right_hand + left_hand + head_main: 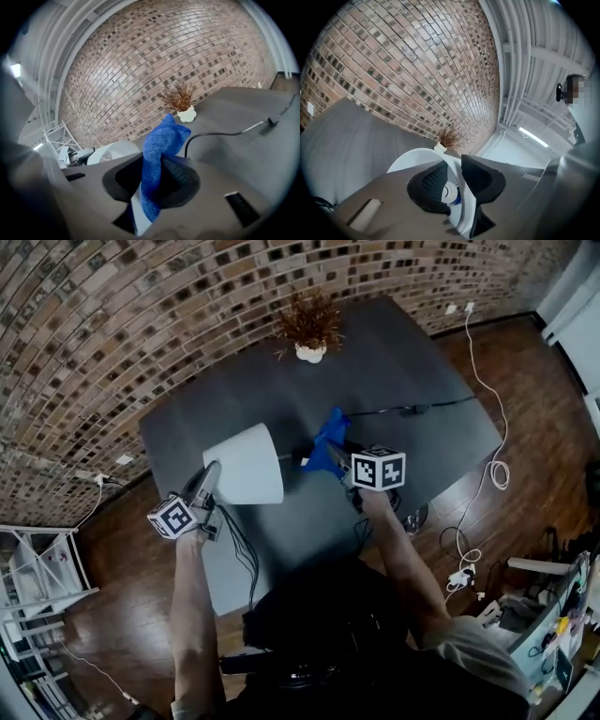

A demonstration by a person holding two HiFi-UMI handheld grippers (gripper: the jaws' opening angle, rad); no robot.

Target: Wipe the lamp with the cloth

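The lamp's white shade (246, 465) is tipped over onto its side above the grey table (422, 362), its open end toward my left gripper (211, 476). In the left gripper view the shade's thin rim (461, 206) runs between the two black jaws of the left gripper (453, 180), which is shut on it. The blue cloth (328, 432) bunches up out of my right gripper (332, 456), just right of the shade. From the right gripper view the cloth (161, 140) is pinched between the jaws of the right gripper (157, 180), with the shade (112, 150) beyond at left.
A dried plant in a white pot (309, 329) stands at the table's far edge. A black cable (412, 409) lies across the table's right side. A white cable (487, 381) trails over the wood floor at right, and a white shelf (37, 568) stands at left.
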